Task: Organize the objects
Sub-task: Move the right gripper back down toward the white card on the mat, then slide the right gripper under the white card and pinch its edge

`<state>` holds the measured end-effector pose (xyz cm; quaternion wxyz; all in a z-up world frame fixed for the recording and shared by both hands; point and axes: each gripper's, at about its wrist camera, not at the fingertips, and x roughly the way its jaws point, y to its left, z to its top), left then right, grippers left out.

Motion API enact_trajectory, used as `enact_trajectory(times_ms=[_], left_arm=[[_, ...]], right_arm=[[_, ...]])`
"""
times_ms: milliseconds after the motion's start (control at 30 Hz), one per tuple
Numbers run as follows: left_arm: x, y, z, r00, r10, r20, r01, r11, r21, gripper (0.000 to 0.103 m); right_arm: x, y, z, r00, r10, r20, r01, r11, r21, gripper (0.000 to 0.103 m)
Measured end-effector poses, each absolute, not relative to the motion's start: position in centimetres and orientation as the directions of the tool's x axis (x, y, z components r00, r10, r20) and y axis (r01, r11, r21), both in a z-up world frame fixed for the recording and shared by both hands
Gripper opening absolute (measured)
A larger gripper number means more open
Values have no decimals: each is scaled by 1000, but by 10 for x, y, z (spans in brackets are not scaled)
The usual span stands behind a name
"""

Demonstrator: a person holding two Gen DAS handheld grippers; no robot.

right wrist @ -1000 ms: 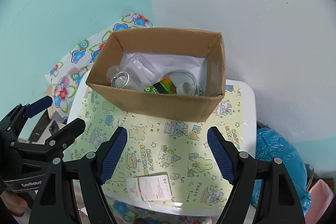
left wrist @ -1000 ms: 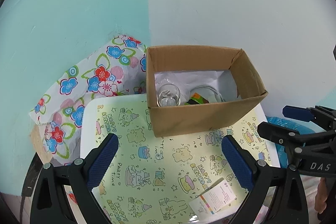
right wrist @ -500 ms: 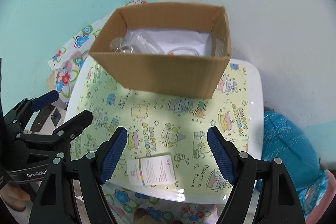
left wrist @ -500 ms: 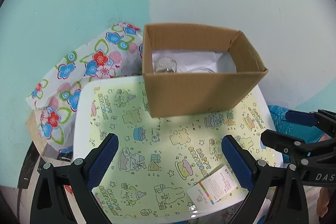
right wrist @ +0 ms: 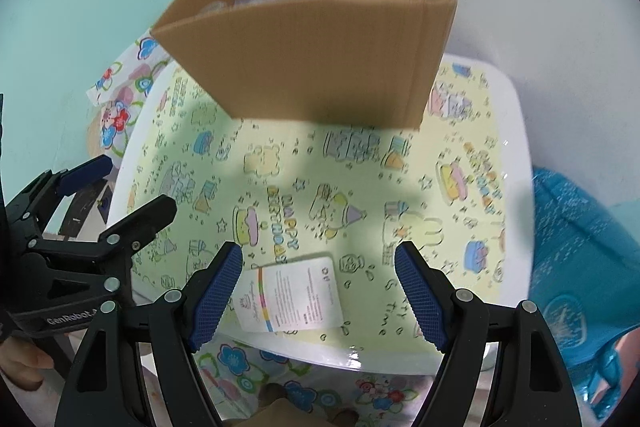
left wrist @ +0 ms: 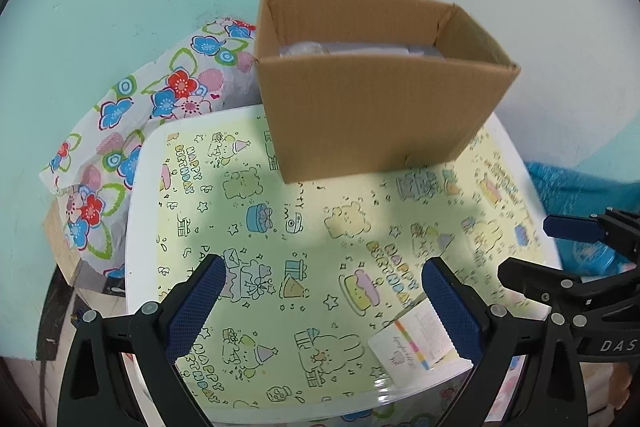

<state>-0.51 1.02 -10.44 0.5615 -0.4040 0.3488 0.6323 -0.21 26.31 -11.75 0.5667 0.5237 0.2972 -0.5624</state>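
An open cardboard box stands at the back of a small white table covered with a yellow birthday-print sheet. Its contents are almost hidden behind the near wall; only a bit of clear plastic shows. A white card with a colour stripe lies near the table's front edge. My left gripper hangs open over the sheet, its right finger over the card. My right gripper is open above the card, nothing between its pads. Each gripper shows in the other's view.
A floral-print cloth lies left of the table and below its front edge. A blue bag sits to the right. A teal and white wall stands close behind the box. A fingertip holds the left gripper.
Both grippers have come down toward the table. The box's near wall now hides the jar and other items seen inside earlier. The card sits closer, between the right gripper's fingers.
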Motion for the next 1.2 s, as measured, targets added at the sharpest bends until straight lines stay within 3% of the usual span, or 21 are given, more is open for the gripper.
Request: enact_trajectory(times_ms=[400,467,533,633,733,1200], left_arm=[[3,0,-154,-26,374,-927,-995,-96,-11,99],[4,-2,-163,-19,358,-933,-996,-93,-15,98],[5,-3,-170,-12,348,-938,-996,-90,-21,98],[7,-7,-180,6,331,-944,-996,-84,-36,98],[11,-10,-187,9,318,-948,-997,-66,-31,98],[24,-14,-211,31,269,-963,-999,-21,-38,98]], right_arm=[[15,282,-153,206,-305,-930,955,-144,259,80],[17,284,-159,210,-299,-931,954,-146,262,74],[20,287,-166,213,-284,-935,954,-145,262,51],[23,292,-179,238,-251,-938,949,-144,279,34],[25,297,-189,248,-237,-940,949,-137,284,25],[33,314,-216,285,-169,-943,945,-114,306,22]])
